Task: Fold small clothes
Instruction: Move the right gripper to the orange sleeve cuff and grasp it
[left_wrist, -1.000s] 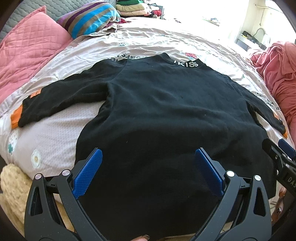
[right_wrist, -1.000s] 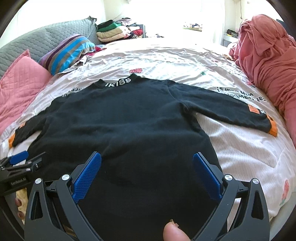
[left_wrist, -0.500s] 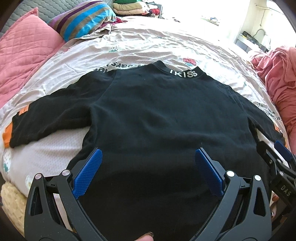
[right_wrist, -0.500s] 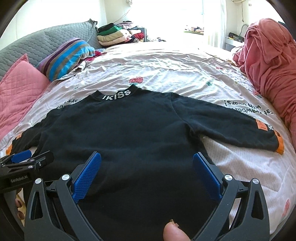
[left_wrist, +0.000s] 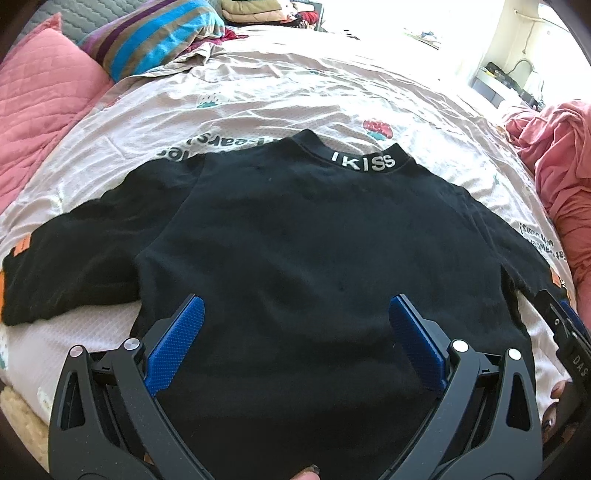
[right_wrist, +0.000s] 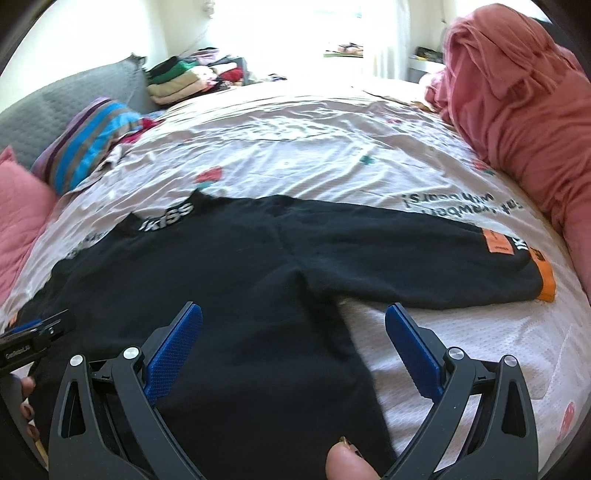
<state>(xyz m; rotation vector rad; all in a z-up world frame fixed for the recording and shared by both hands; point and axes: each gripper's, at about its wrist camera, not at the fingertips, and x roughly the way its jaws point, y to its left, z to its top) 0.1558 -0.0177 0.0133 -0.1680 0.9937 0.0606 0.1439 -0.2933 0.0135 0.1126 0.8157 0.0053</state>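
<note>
Black sweater (left_wrist: 314, 258) lay flat on bed (left_wrist: 295, 85), collar at 12 o'clock. Left gripper (left_wrist: 295, 328) and right gripper (right_wrist: 293, 332) both gaped wide, empty. Risk: pinching one layer only, bunching the fold.

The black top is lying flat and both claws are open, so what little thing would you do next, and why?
Probably swing the right gripper toward the right sleeve and pinch near its orange cuff. The black sweater lies spread flat, sleeves out, nothing folded yet, and both grippers are empty.
</note>
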